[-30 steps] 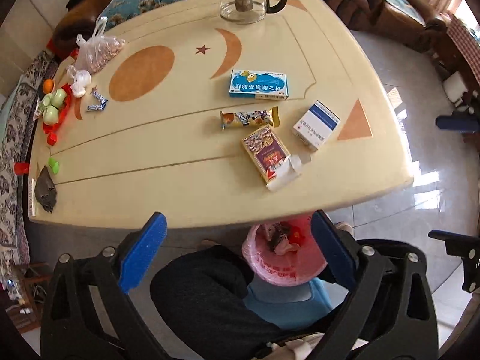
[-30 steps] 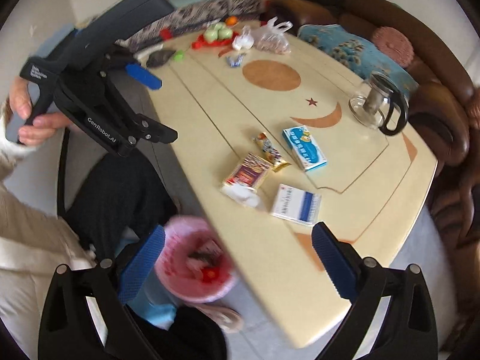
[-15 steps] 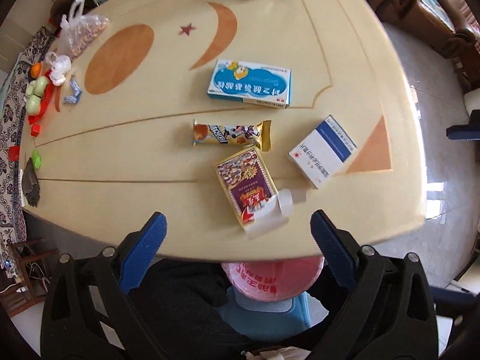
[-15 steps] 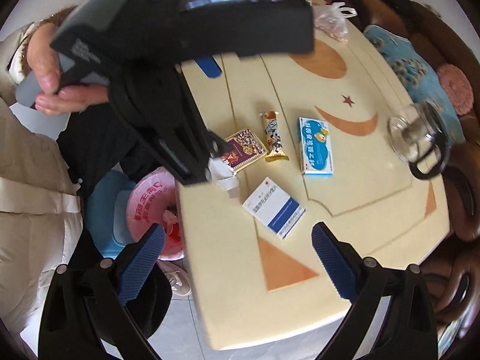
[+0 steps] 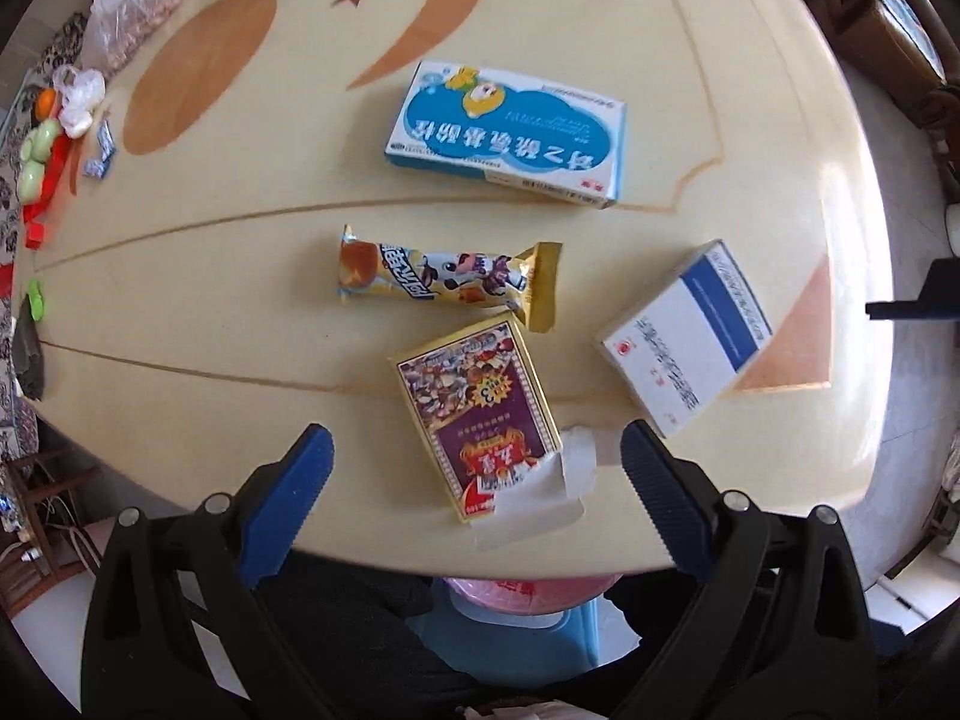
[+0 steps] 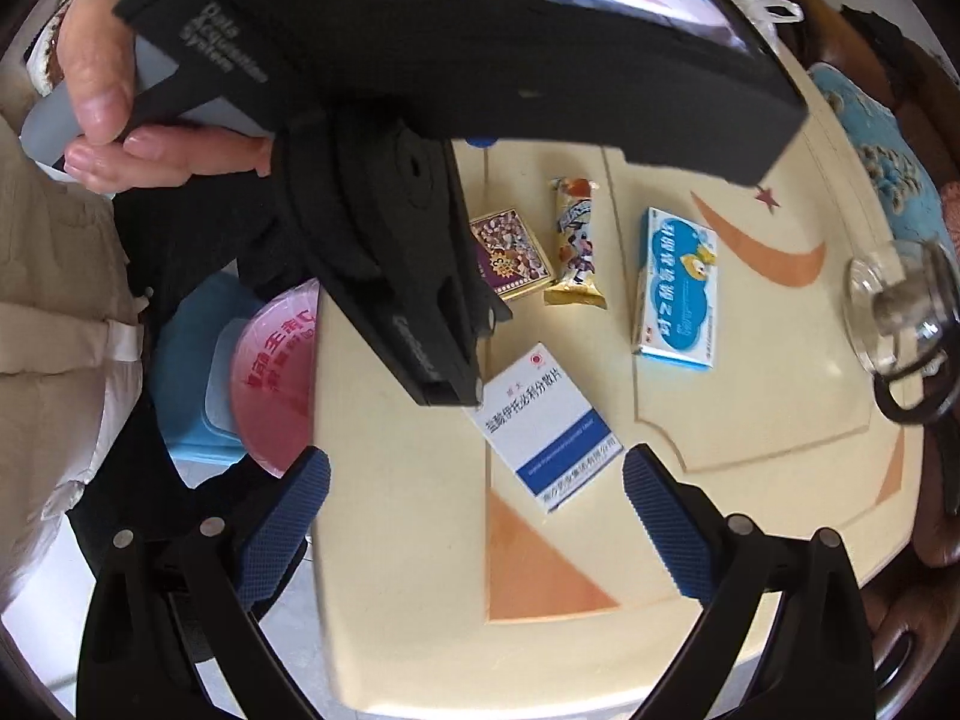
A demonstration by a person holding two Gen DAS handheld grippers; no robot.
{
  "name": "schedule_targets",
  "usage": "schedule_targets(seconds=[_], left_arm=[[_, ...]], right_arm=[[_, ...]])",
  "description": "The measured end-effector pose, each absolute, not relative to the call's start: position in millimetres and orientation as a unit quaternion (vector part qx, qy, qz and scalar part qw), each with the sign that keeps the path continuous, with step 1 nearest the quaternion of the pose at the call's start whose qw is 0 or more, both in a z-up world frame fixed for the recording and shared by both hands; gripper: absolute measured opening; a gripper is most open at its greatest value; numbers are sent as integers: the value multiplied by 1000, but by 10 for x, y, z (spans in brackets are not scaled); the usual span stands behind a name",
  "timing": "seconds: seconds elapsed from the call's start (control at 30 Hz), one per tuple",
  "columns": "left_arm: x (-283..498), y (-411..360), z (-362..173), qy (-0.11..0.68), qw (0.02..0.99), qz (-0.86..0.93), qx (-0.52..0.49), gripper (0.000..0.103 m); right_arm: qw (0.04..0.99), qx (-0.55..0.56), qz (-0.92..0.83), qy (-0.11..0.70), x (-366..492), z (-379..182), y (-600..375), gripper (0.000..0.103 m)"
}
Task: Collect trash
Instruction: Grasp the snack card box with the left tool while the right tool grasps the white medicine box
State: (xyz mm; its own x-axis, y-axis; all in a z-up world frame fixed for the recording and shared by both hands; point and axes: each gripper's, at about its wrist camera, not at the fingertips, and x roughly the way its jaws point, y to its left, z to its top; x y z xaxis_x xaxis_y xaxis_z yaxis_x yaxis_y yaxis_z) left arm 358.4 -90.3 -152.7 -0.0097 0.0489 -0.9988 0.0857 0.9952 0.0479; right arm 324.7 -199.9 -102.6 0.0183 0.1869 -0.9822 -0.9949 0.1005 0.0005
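My left gripper is open and empty, hovering just above a purple-and-gold snack box with a torn white flap near the table's front edge. A yellow snack wrapper, a light-blue medicine box and a white-and-blue medicine box lie around it. My right gripper is open and empty, above the white-and-blue box. The left gripper's body blocks much of the right wrist view. A pink trash bin stands below the table edge.
The cream table holds a plastic bag of nuts, fruit and small wrappers at the far left. A glass teapot stands at the table's far end. A sofa lies beyond.
Both grippers have moved forward over the table. The left one came down close to the purple snack box, the right one toward the white-and-blue box.
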Motion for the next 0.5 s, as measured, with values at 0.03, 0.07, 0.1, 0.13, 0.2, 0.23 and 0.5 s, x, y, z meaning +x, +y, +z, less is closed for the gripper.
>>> schedule_targets(seconds=[0.03,0.07,0.1,0.13,0.2,0.23,0.5], left_arm=[[3605,-900,-1583,714,699,-13,45,94],[3620,-896,-1633,717,695,-12,45,94],[3636,-892,-1677,720,692,-11,43,94],[3652,-885,-1731,723,690,-11,40,94],[3674,-870,-1809,728,685,-7,36,94],[3692,-854,-1858,730,682,-4,34,94],[3755,-776,-2062,740,672,10,16,94]], right_arm=[[568,-433,519,469,3263,-1073,-1987,96],[564,-437,522,468,3283,-1119,-1980,96],[559,-438,525,469,3305,-1162,-1972,96],[554,-439,526,472,3342,-1225,-1961,96],[548,-441,527,477,3403,-1329,-1946,96],[542,-443,529,480,3432,-1395,-1934,96],[513,-486,524,476,3516,-1818,-1845,93]])
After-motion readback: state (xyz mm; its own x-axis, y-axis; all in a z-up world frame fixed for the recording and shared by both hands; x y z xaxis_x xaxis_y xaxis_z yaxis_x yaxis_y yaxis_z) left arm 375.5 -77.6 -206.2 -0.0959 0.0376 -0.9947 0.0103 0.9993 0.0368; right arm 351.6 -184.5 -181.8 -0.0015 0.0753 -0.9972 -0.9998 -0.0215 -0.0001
